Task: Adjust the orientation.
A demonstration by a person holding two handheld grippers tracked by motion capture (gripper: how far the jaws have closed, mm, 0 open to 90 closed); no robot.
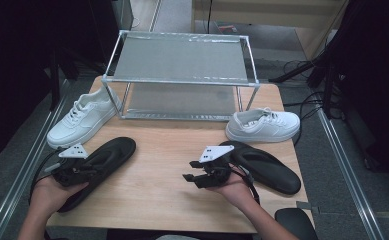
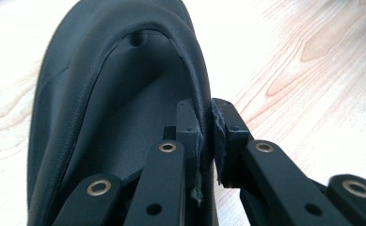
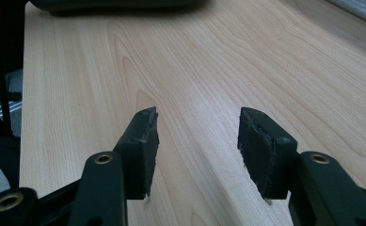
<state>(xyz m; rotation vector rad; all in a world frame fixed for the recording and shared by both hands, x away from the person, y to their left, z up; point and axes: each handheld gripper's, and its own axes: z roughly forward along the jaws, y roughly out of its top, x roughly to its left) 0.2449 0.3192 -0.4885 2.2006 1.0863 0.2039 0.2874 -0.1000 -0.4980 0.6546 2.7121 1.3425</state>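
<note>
Shoes are all on the counter (image 1: 172, 165) in front of the metal rack (image 1: 182, 75), and both rack shelves look bare, so the putting-away, as I judge it, has barely begun. Left of the rack's front edge lies a white sneaker (image 1: 82, 117); a second white sneaker (image 1: 263, 125) sits by the rack's right front leg. Nearer the person than the rack, the left black slipper (image 1: 99, 167) is in hand: the left tool (image 2: 208, 136) is pinching the raised side wall of the slipper, one pad inside and one outside. The grip looks firm, though the close view hides whether the sole has left the counter. The right tool (image 1: 194, 172) hovers with its pads spread and nothing between them, just beside the right black slipper (image 1: 269, 167). Left to do: lift this slipper to the rack, then the other three shoes.
</note>
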